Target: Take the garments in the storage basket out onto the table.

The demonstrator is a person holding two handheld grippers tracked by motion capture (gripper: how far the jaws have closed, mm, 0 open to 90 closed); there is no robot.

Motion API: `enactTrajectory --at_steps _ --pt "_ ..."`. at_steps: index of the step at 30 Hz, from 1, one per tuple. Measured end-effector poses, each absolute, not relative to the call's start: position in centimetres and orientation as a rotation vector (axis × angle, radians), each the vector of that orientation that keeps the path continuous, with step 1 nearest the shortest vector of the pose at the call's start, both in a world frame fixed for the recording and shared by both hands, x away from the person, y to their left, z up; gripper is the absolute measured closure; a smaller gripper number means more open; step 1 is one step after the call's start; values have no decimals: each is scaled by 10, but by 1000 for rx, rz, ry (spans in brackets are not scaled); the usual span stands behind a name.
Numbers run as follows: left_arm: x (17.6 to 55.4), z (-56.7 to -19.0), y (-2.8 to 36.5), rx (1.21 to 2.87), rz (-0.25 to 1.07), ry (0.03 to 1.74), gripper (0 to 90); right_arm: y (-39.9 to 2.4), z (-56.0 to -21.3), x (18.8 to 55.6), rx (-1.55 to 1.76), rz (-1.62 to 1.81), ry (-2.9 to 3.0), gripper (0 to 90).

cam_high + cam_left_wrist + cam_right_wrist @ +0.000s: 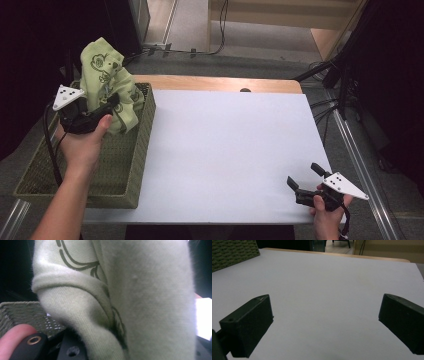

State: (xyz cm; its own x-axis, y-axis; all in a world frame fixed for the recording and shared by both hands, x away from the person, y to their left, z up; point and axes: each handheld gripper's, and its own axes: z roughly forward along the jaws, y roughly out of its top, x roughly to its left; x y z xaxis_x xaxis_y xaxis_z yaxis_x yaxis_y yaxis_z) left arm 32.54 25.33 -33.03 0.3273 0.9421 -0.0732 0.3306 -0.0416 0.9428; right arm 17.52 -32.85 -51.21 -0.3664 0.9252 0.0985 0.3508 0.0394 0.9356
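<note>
The left gripper (111, 104) is clenched on the green cloth (107, 75), which hangs upright over the basket (131, 165), with the white table (225, 160) at 3 o'clock; the right gripper (306, 177) waits released.

No readable text anywhere; the green cloth (106, 75) print seems purely pictorial.

Left gripper (114, 102) behind cloth (106, 75)

We carried two black grippers, the left gripper (114, 101) and right gripper (305, 176) each topped by a grey three-cornered plate with dark dots, trailing black cables, our forearms bare of sleeves.
</note>
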Motion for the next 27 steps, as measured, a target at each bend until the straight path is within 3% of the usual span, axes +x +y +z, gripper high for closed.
enactTrajectory --at_steps 27 --pt "313 -326 179 1638 655 1027 595 -329 -512 175 1288 1330 1763 0"
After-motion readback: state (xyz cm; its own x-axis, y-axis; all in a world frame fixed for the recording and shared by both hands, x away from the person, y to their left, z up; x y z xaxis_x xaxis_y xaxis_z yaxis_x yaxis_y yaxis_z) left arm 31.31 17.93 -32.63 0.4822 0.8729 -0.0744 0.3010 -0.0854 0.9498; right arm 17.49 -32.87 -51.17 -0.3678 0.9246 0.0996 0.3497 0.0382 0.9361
